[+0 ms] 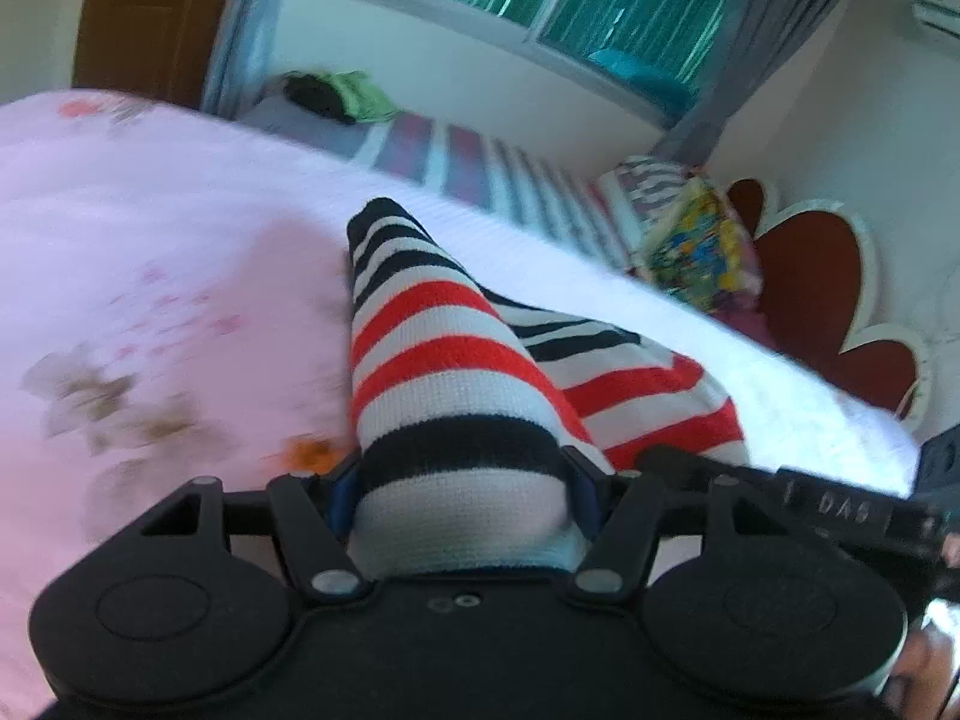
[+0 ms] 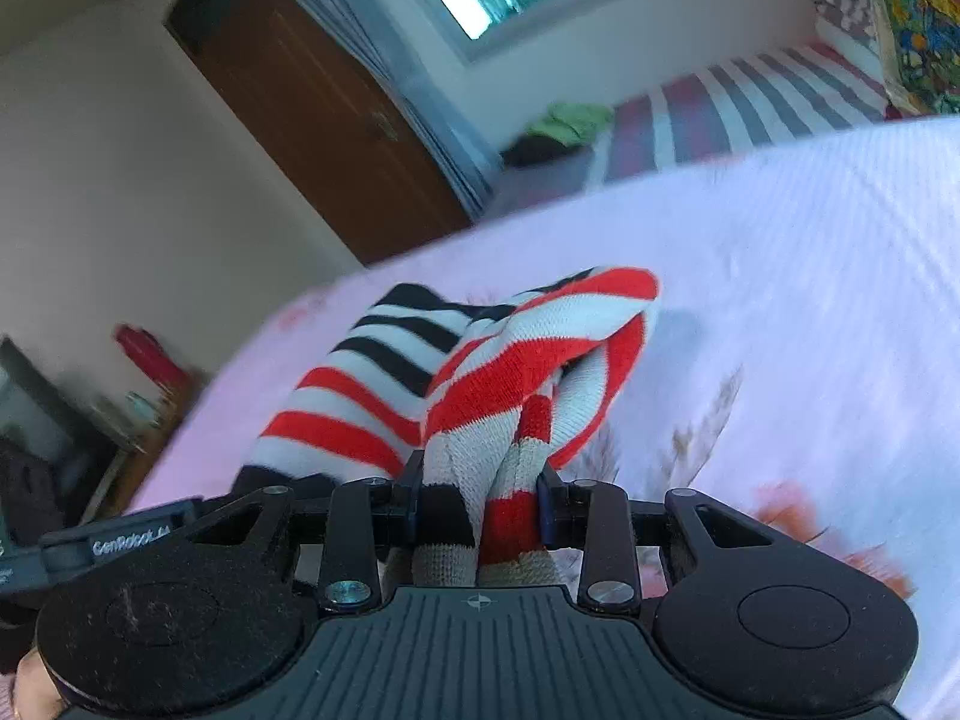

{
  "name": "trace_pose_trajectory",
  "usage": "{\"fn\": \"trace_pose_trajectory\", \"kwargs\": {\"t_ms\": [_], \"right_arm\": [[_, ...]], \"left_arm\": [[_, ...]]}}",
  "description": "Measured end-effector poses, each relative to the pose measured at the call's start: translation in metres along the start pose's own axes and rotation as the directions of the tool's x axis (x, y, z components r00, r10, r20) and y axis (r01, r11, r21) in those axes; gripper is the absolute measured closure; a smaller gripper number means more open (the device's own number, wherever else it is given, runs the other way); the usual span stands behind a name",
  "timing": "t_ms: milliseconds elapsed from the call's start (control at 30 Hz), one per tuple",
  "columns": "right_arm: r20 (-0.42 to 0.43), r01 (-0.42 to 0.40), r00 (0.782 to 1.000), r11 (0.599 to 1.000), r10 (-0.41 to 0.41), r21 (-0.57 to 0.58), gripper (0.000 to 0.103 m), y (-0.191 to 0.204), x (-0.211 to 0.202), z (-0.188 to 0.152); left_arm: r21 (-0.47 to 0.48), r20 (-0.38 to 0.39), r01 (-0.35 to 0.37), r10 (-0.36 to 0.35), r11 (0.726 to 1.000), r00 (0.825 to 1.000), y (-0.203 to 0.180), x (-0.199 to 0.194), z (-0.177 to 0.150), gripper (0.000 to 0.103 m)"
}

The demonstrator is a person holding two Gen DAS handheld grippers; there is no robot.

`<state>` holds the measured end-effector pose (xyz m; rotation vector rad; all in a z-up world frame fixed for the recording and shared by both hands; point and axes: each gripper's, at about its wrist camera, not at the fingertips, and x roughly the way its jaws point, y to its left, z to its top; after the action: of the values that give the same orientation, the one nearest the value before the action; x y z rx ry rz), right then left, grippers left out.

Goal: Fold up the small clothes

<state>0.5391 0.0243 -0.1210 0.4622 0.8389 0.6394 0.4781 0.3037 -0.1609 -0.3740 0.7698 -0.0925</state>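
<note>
Between both tools' [image 1: 462,480] [image 2: 480,498] clamped fingers, striped garment [image 1: 444,372] over pink bedspread [image 1: 150,228]; brown door [image 2: 312,108] plainest from the right wrist

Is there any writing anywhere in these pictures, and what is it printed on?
"GenRobot" then blurred characters: on the left gripper, seen in the right wrist view.
"DAS", roughly, blurred and uncertain: on the right gripper, seen in the left wrist view.
Sticker on the air conditioner: too small to read.
Striped garment: no text.
</note>
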Motion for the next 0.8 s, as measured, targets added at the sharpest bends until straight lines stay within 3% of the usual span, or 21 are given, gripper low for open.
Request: {"fn": "trace_pose_trajectory", "kwargs": {"t_ms": [133, 267, 300, 500, 600, 700, 733, 800], "right_arm": [[-0.031, 0.07, 0.997, 0.994, -0.067, 0.084, 0.068, -0.02, 0.018, -0.009], [-0.029, 0.136, 0.991, 0.984, -0.134, 0.116, 0.051, -0.028, 0.019, -0.001], [-0.022, 0.15, 0.989, 0.982, -0.149, 0.116, 0.05, -0.024, 0.015, 0.0], [0.138, 0.261, 0.957, 0.965, -0.257, -0.012, 0.051, 0.019, -0.01, 0.037], [0.154, 0.236, 0.963, 0.968, -0.221, -0.09, 0.051, 0.043, 0.007, 0.05], [0.05, 0.225, 0.974, 0.973, -0.222, -0.05, 0.051, 0.037, 0.045, 0.048], [0.031, 0.262, 0.965, 0.964, -0.261, -0.037, 0.053, 0.03, 0.056, 0.044], [0.027, 0.337, 0.941, 0.941, -0.336, -0.037, 0.075, 0.018, 0.062, 0.04]], "left_arm": [[-0.011, 0.008, 0.036, -0.036, 0.999, 0.999, 0.023, 0.007, -0.017, 0.027], [0.016, 0.016, 0.009, -0.009, 1.0, 1.0, 0.013, 0.006, -0.013, 0.025], [0.015, 0.011, 0.007, -0.007, 1.0, 1.0, 0.017, 0.002, -0.012, 0.027], [0.034, 0.096, -0.008, 0.005, 0.999, 0.995, 0.02, -0.039, 0.007, 0.027], [0.014, 0.056, -0.011, 0.01, 1.0, 0.998, 0.018, -0.018, 0.021, 0.028], [0.023, -0.034, -0.061, 0.062, 0.998, 0.998, 0.021, 0.016, 0.019, 0.024], [0.034, -0.061, -0.087, 0.089, 0.996, 0.994, 0.024, 0.024, 0.014, 0.02], [-0.026, -0.086, -0.062, 0.059, 0.998, 0.995, 0.036, 0.03, 0.012, 0.015]]}}
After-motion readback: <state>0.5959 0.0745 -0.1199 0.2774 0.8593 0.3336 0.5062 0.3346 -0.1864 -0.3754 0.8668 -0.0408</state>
